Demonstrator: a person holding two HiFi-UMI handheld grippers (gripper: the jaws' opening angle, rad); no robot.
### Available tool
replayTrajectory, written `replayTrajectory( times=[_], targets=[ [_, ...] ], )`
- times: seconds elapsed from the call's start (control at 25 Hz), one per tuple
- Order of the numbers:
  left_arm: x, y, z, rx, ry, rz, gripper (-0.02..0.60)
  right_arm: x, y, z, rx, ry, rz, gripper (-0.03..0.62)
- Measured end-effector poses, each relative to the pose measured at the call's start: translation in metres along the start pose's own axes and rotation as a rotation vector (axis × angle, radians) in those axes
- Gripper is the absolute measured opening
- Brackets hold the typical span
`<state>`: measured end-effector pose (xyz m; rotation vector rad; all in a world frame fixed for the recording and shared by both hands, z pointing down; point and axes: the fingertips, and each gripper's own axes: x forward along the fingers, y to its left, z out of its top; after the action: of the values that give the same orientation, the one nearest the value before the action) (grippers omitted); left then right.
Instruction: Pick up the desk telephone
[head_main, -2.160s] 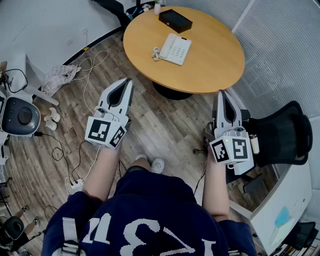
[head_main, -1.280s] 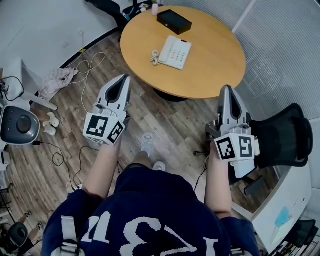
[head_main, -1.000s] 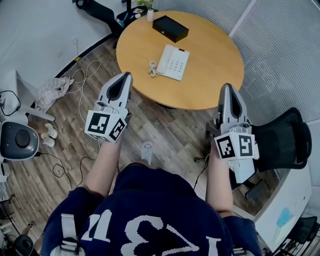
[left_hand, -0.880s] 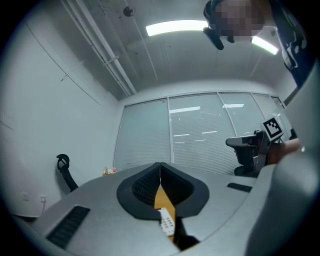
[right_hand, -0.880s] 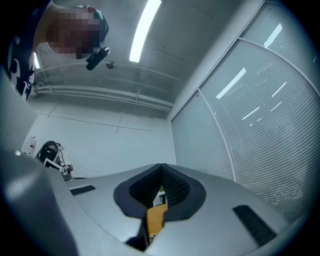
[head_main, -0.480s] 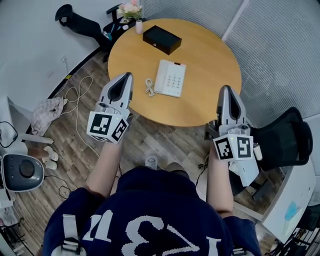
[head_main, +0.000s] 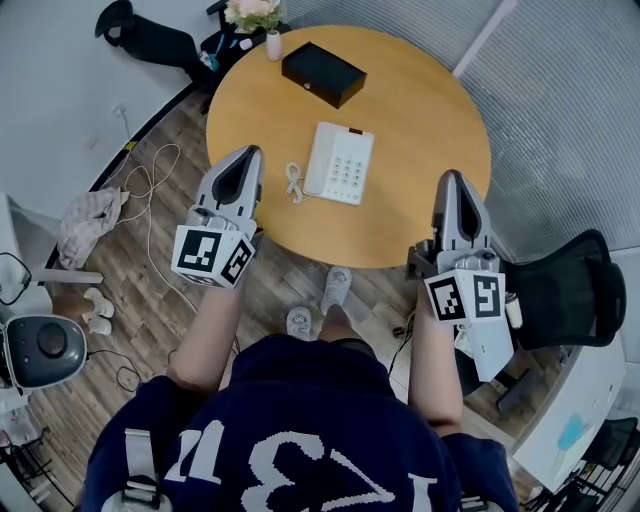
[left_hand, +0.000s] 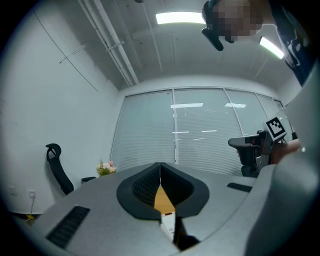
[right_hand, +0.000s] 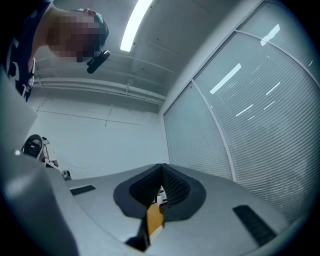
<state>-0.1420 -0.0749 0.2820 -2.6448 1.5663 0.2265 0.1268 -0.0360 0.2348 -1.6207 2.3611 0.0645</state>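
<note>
telephone first: the desk telephone (head_main: 340, 163) lies flat on the round tabletop (head_main: 430, 120), about at its middle and a little toward the near edge, with its coiled cord (head_main: 293, 182) bunched just beside its left side. we hold the left gripper (head_main: 251, 152) over the near-left edge of the tabletop and the right gripper (head_main: 450, 178) at the near-right edge. both are well apart from the telephone, and both have their jaws pressed together with nothing between them. as we judge it, the first risk is reaching in with the jaws closed like this, which would only shove the telephone across the smooth wood. a second is pinching it from one side alone, so the base tips and the handset drops off its cradle. a third is the cord, which could catch on a jaw or drag behind as the telephone rises. the black box (head_main: 323, 74) near the far edge looks safely out of the way. by our count there are one telephone, one cord, one black box, one small vase of flowers (head_main: 272, 42) at the far-left edge, and two grippers.
</note>
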Motion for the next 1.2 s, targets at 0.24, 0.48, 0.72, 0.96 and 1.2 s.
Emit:
replayTrajectory(
  times=[0.24, 0.48, 0.72, 0.96, 1.2],
  targets=[
    [0.060, 0.013, 0.000, 0.031, -0.005, 0.021, 0.017, 0.058, -0.037, -0.006, -0.005, -0.001, 0.031, 0.026],
    [0.125, 0.022, 0.002, 0.057, -0.036, 0.051, 0.016, 0.108, -0.081, -0.005, -0.015, -0.008, 0.053, 0.026],
    [0.162, 0.023, -0.010, 0.044, -0.030, 0.070, 0.017, 0.141, -0.111, -0.014, 0.000, 0.005, 0.062, 0.026],
    [0.181, 0.031, -0.015, 0.012, -0.035, 0.058, 0.017, 0.159, -0.113, -0.027, 0.009, 0.006, 0.061, 0.028],
    [0.195, 0.047, -0.027, -0.024, -0.014, 0.010, 0.017, 0.174, -0.110, -0.041, 0.022, 0.014, 0.024, 0.029]
  ],
)
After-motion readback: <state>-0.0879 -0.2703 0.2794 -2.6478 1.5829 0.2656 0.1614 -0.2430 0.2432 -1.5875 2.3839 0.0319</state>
